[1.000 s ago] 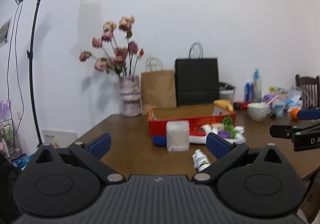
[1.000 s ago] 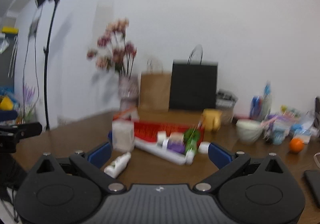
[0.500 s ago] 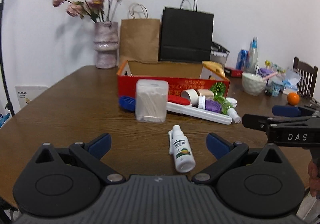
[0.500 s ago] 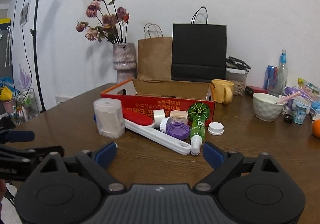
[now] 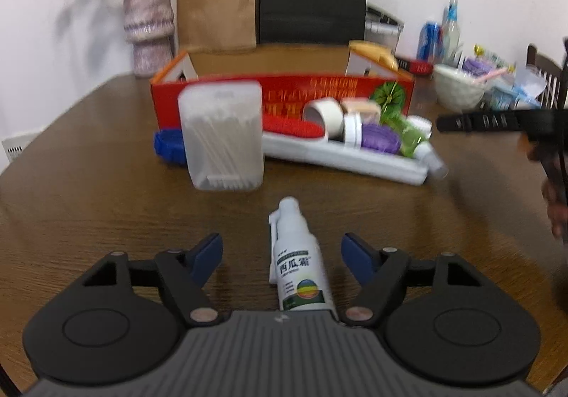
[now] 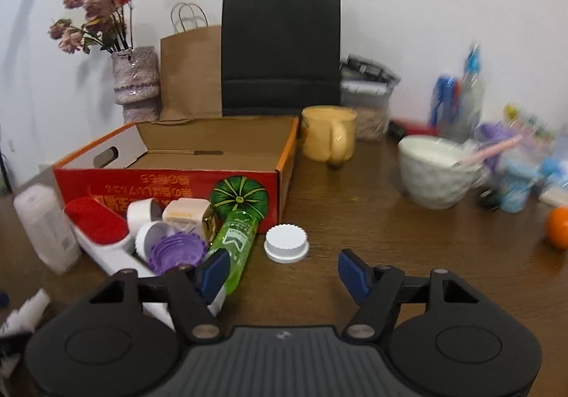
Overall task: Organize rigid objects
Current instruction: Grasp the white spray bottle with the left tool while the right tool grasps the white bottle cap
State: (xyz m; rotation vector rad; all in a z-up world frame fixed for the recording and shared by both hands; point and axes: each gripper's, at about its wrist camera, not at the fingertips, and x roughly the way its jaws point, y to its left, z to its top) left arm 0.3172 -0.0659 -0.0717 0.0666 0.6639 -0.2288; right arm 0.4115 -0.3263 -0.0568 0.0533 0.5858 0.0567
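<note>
My left gripper (image 5: 282,255) is wide open, and the white spray bottle (image 5: 298,265) lies on the table (image 5: 88,201) between its fingers, not touched. My right gripper (image 6: 282,271) is also wide open and holds nothing; the white cap (image 6: 287,242) lies just ahead, beside the green bottle (image 6: 236,240) and near the red box (image 6: 167,180).

I'm over a dark brown wooden table (image 6: 372,219), grain catching a soft sheen from the room light. Behind it runs a plain white wall (image 6: 408,6). Against that wall stand a black paper bag (image 6: 280,52) and a brown paper bag (image 6: 191,70), just beside a mottled vase (image 6: 136,81) of faded pink flowers (image 6: 92,10). At far right, a dark wooden chair back (image 5: 543,77).
</note>
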